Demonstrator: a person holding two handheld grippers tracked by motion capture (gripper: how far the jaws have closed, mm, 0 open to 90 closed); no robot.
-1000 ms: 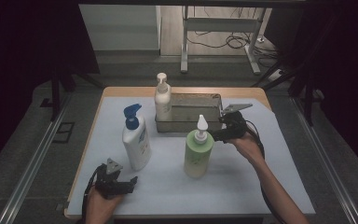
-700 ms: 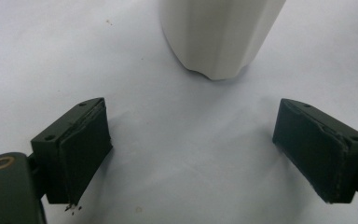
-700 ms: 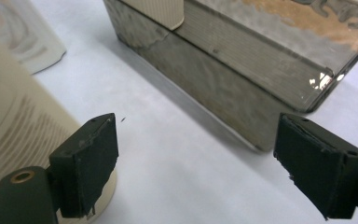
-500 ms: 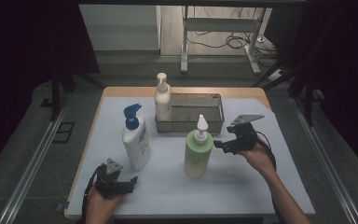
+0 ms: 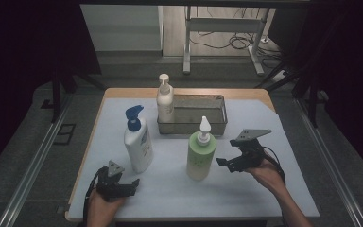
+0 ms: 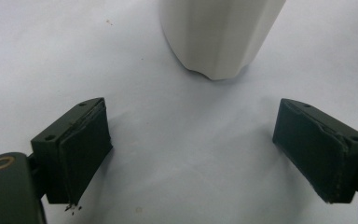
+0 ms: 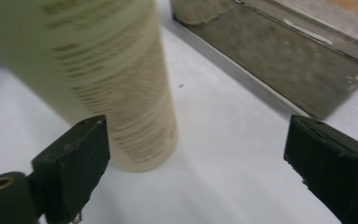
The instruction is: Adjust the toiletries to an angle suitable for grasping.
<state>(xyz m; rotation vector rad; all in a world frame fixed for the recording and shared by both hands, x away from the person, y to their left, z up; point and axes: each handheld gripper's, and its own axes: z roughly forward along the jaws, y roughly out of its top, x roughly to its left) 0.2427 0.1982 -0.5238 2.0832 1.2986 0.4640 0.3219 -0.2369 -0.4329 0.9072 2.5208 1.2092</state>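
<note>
nearby, smooth cylindrical green bottle

1. The metal tray stands at the far middle of the table.
2. One pump bottle stands in the tray's left end.
3. A second pump bottle stands before the tray, to the left.
4. The nozzle bottle stands just before the tray, right of that second pump bottle.
5. The right gripper is near the nozzle bottle's right side.
6. The left gripper lies at the near left, before the second pump bottle.
</note>
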